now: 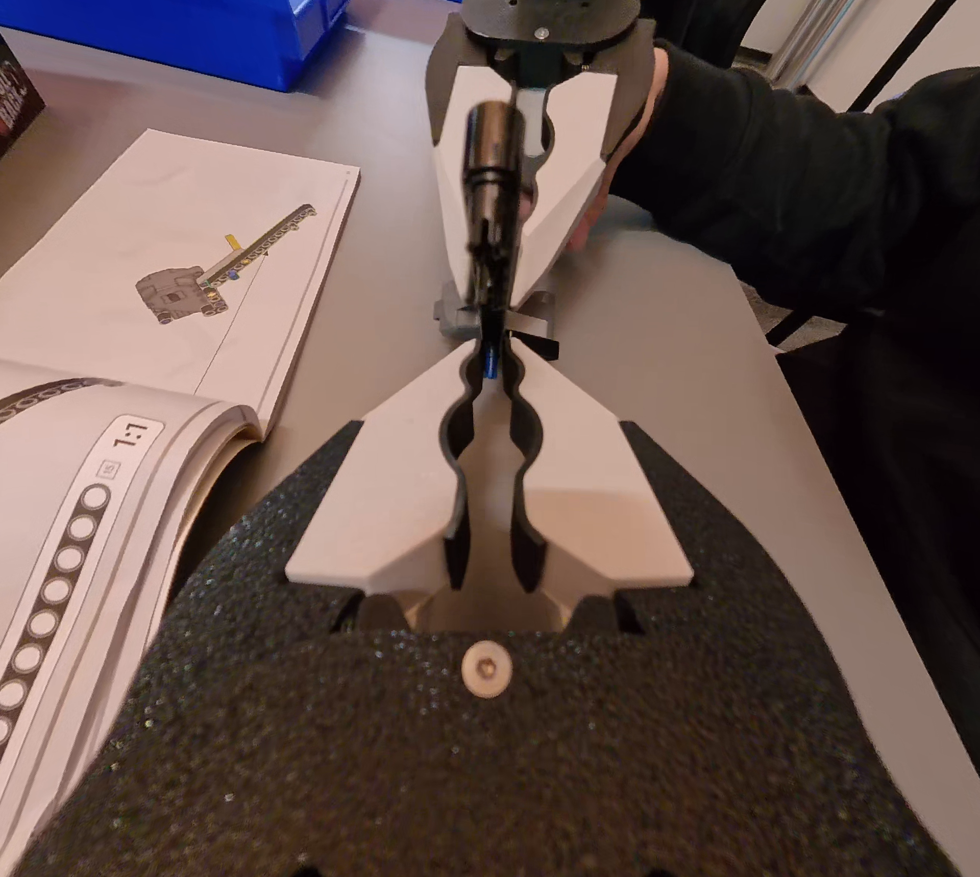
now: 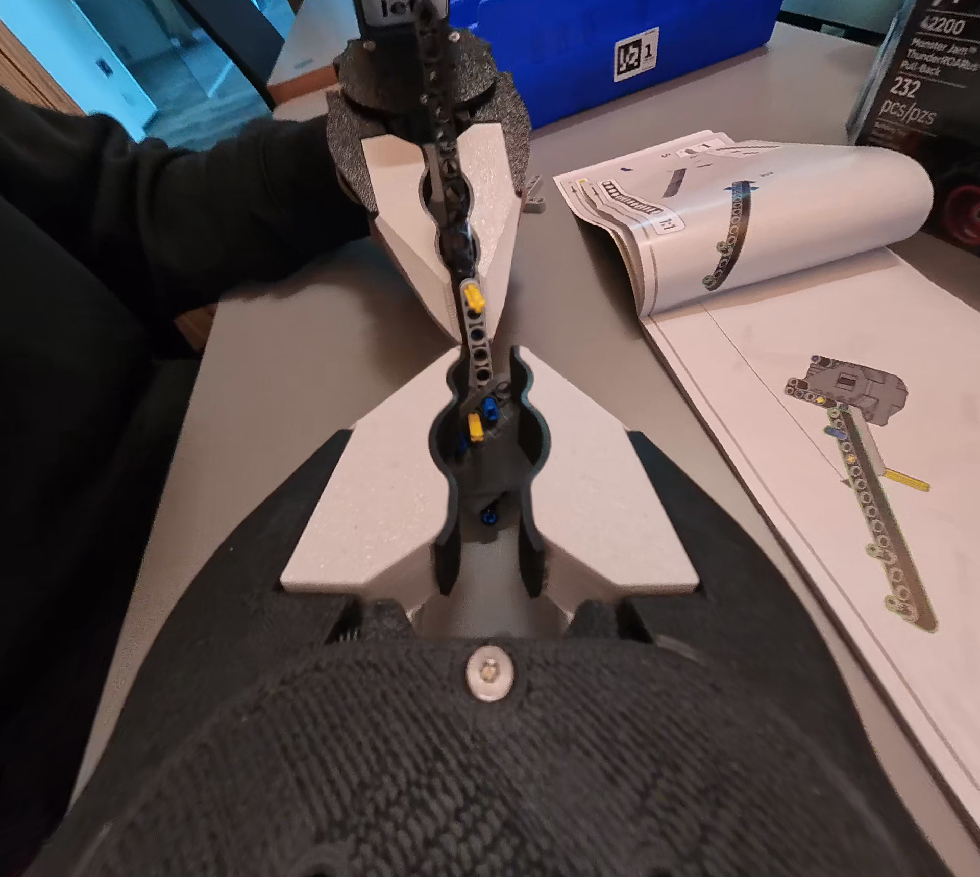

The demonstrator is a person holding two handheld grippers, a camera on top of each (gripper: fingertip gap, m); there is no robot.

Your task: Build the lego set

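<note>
Left gripper (image 1: 490, 364) is closed on the black beam (image 2: 443, 162) of the lego assembly (image 2: 477, 348). Right gripper (image 2: 485, 374) is closed on its grey motor block (image 2: 490, 459). Both are held tip to tip above the worktop (image 1: 663, 374), beside the open instruction booklet (image 2: 795, 401).

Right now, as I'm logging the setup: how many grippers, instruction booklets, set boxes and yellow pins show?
Grippers: 2, the left gripper and the right gripper, both shut on the lego assembly
Instruction booklet: 1
Set box: 1
Yellow pins: 2
Total: 6
</note>
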